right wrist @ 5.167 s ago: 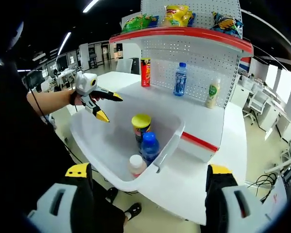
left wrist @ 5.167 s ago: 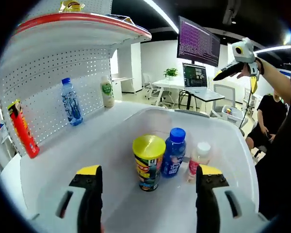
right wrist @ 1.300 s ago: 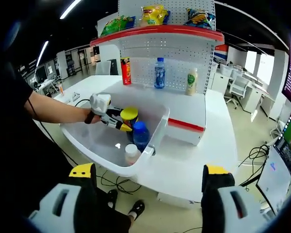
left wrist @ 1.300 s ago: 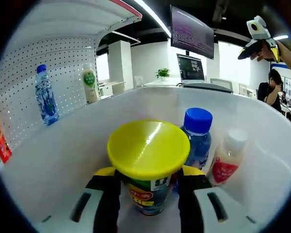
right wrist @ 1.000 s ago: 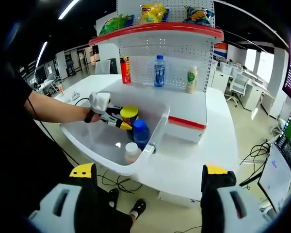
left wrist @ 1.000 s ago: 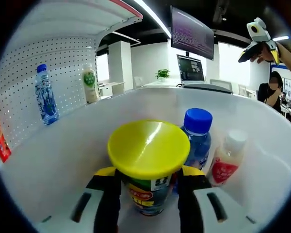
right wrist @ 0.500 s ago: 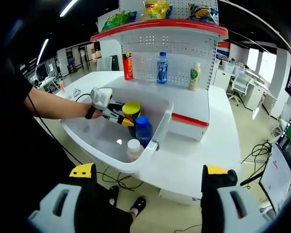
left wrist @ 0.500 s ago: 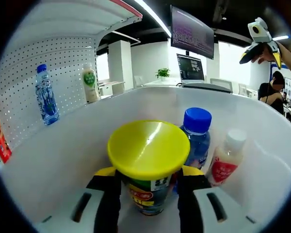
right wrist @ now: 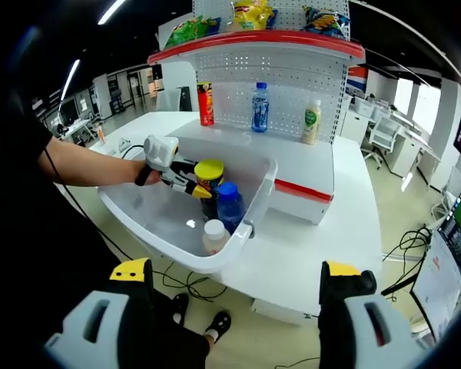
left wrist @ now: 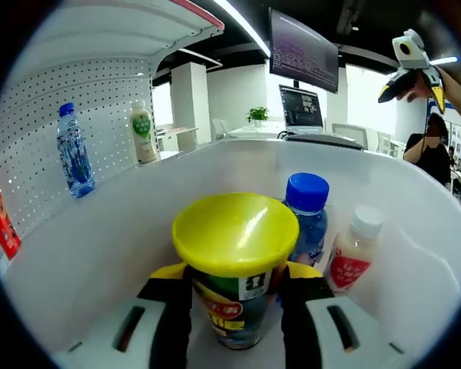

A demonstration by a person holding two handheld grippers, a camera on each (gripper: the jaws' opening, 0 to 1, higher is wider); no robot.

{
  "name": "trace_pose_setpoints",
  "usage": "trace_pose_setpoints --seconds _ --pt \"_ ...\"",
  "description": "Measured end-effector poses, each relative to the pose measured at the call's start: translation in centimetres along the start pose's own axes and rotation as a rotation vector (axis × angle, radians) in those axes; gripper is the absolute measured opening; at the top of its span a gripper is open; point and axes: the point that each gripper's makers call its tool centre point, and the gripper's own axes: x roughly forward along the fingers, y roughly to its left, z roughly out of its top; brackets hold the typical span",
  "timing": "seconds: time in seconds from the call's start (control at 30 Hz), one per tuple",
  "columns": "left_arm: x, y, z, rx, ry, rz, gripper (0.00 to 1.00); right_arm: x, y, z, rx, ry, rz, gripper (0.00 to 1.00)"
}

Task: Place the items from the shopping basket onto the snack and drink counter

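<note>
Left gripper view: yellow-lidded can (left wrist: 236,277) sits clamped between both fingers (left wrist: 171,307).

Wall monitor (left wrist: 303,55) overhead; laptop (left wrist: 301,117) on desk; potted plant (left wrist: 256,115) beyond.

left gripper (left wrist: 234,288): black jaws, yellow tips, pale grey slotted bodies; right gripper (right wrist: 234,288) alike; person wears a black short sleeve (right wrist: 15,146), a thin black cable running along the forearm

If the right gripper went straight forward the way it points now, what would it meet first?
Probably the near rim of the white shopping basket, by the white-capped bottle. The right gripper is open, held apart from the counter; depth is unclear.
</note>
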Motion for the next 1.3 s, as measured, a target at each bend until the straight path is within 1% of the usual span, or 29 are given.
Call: trace_pose_setpoints --seconds 0.07,0.17,0.37,0.5,0.6,0.7,0.83,0.9,1.0,1.17,1.3 --pt "-0.3 0.1 0.0 -0.011 -0.002 0.000 0.46 0.1 0.0 -0.1 -0.005 0.005 0.000 0.86" --pt "-0.6 0.0 0.0 -0.004 0.001 0.004 0.46 0.3 0.0 0.0 -0.008 0.006 0.006 0.86" --pt "-1.4 -0.2 0.6 -0.007 -0.009 0.004 0.45 0.9 0.1 0.7 -0.023 0.000 0.020 0.86" --pt "-2.3 -0.4 1.7 -0.012 -0.047 0.023 0.45 1.3 0.2 0.8 -0.033 0.002 0.029 0.85" --pt "-3.0 -0.4 2.3 -0.011 -0.056 0.031 0.45 1.6 0.3 1.0 -0.038 0.000 0.037 0.85" --pt "-3.9 -0.4 2.9 -0.019 -0.052 0.032 0.45 2.0 0.4 1.3 -0.047 -0.003 0.047 0.85" --pt "-5.3 -0.5 4.1 0.011 -0.070 0.041 0.45 2.6 0.8 1.7 -0.055 -0.006 0.064 0.86" --pt "-6.1 -0.5 5.0 0.013 -0.102 0.038 0.45 2.8 1.1 2.0 -0.053 -0.013 0.076 0.86" --pt "-7.4 -0.5 6.2 -0.013 -0.150 0.053 0.45 3.2 1.4 2.4 -0.064 -0.015 0.092 0.85" --pt "-8.9 -0.4 7.5 0.017 -0.172 0.070 0.45 3.7 1.8 2.9 -0.084 -0.014 0.116 0.85" --pt "-10.3 -0.2 9.1 0.017 -0.198 0.085 0.45 4.1 2.2 3.4 -0.088 -0.024 0.134 0.85"
